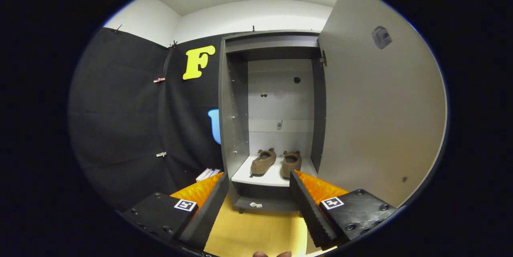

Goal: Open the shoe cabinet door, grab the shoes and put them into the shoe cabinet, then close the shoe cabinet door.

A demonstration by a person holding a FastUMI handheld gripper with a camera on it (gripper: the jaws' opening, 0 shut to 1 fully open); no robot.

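A tall grey shoe cabinet (233, 100) stands ahead with its door (380, 104) swung wide open to the right. Two brown shoes sit side by side on its white shelf (244, 175): the left shoe (263, 161) and the right shoe (291, 163), toes pointing toward me. My gripper (259, 179) is open, held back from the cabinet, with nothing between its fingers. Its fingertips frame the shelf's front edge, and the right fingertip (298, 185) overlaps the right shoe's near end in the view.
A light wooden floor (256, 229) lies between me and the cabinet. Below the shelf is a dark lower compartment with a small white object (255, 205). Black cloth covers the wall left of the cabinet, with some white flat items (207, 174) at its foot.
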